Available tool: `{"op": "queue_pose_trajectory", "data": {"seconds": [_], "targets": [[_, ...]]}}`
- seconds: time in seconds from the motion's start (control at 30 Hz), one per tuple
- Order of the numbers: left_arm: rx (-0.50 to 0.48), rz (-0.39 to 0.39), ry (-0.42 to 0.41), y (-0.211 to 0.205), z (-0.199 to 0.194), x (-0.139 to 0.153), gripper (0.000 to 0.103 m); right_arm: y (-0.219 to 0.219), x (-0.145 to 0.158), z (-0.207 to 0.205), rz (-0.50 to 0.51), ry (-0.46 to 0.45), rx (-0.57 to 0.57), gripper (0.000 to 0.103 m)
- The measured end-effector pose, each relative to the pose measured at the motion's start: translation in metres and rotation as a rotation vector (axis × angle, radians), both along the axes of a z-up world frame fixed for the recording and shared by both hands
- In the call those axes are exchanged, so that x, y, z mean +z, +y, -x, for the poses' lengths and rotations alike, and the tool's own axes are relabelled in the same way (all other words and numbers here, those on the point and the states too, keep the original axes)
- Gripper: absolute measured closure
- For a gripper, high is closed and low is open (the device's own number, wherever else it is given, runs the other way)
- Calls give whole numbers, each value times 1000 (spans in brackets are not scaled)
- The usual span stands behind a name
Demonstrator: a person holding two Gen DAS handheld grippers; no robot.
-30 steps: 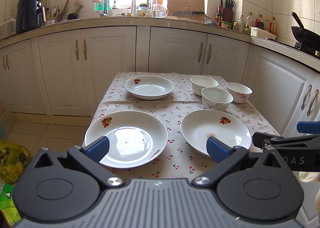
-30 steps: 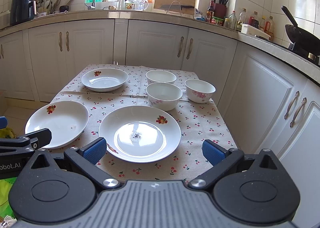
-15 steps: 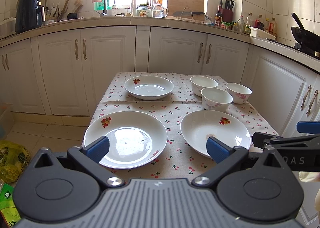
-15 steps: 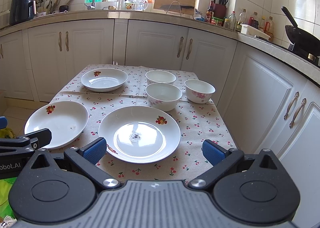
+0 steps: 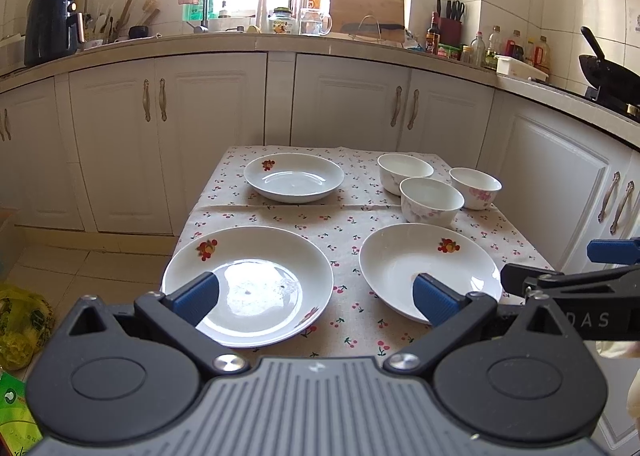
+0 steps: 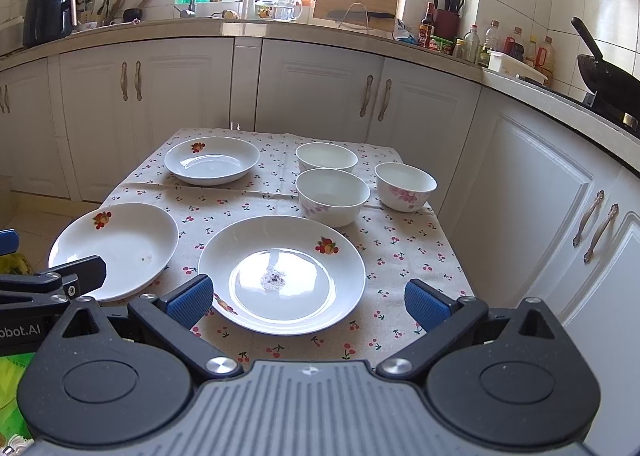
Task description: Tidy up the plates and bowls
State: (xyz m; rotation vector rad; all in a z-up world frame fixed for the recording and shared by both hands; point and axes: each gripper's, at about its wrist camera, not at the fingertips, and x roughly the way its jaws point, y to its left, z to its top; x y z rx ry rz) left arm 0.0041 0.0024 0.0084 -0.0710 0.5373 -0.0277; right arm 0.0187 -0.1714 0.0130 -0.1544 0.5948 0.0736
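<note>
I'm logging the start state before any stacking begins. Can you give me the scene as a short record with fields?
plates: three, apart: near left plate, near right plate, far plate
bowls: three, clustered far right; front bowl
stacked: nothing yet
surface: table with cherry-print cloth
left gripper: open, holding nothing
right gripper: open, holding nothing
</note>
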Motion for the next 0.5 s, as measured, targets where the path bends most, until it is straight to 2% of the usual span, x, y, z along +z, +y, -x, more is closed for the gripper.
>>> {"op": "queue_pose_trajectory", "data": {"seconds": [0.3,0.5], "targets": [[-16,-22,-37,6,-10,-3,1,-1,6,-15,-20,-33,84,0],[-63,-59,-100,20,-14,-15,1,-6,14,-35,-73,-68,178,0]]}}
